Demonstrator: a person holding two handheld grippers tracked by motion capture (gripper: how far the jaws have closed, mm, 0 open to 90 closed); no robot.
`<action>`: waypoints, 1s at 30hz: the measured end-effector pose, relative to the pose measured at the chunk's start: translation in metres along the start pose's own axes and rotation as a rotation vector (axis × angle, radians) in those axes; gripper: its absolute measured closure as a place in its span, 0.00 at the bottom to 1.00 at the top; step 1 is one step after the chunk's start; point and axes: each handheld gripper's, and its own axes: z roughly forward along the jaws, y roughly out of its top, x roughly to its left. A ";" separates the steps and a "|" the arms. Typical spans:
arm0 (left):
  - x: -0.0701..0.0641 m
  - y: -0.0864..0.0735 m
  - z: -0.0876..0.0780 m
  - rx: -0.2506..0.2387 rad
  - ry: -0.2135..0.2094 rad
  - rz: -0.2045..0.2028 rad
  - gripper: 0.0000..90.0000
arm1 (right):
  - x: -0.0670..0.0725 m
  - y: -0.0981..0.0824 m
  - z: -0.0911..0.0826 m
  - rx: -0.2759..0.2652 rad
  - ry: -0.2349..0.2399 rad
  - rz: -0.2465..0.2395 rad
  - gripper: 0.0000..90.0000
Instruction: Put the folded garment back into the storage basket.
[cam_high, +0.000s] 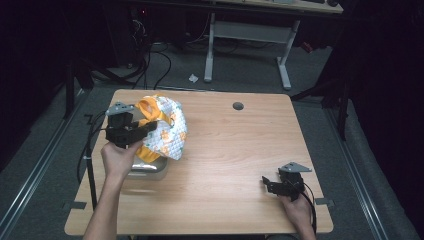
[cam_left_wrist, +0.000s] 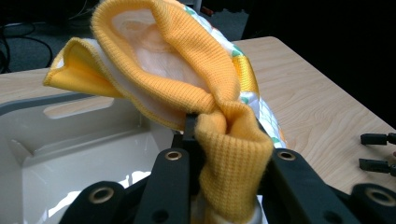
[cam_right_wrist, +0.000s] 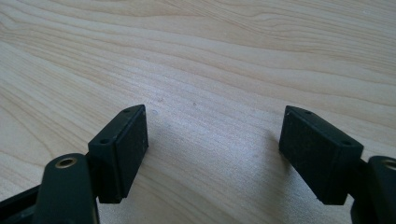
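Left gripper (cam_high: 148, 127): jaws clamped on the orange ribbed cuff of a garment (cam_high: 165, 131), which hangs bunched above a white bin (cam_high: 150, 169) at the table's (cam_high: 235, 165) left edge, its printed white body draped right of the jaws. Cuff wedged between the pads (cam_left_wrist: 187, 126).

Right gripper (cam_high: 265, 183): near the right front corner, jaws spread wide, holding nothing, low over bare wood.

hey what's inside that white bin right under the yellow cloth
The white bin looks bare in the part that shows: pale floor and walls. The yellow cloth, clamped in the left tool, hangs over its near corner and hides the rest.
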 end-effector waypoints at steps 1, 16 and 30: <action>0.002 0.000 -0.001 0.003 0.003 -0.001 0.85 | 0.000 0.000 0.000 0.000 0.000 0.000 0.27; 0.022 -0.005 -0.005 0.013 0.002 -0.031 0.85 | 0.000 0.000 0.000 0.000 0.000 0.001 0.27; 0.043 -0.016 -0.001 0.030 0.012 -0.058 0.85 | 0.000 0.000 0.000 0.000 0.000 0.000 0.27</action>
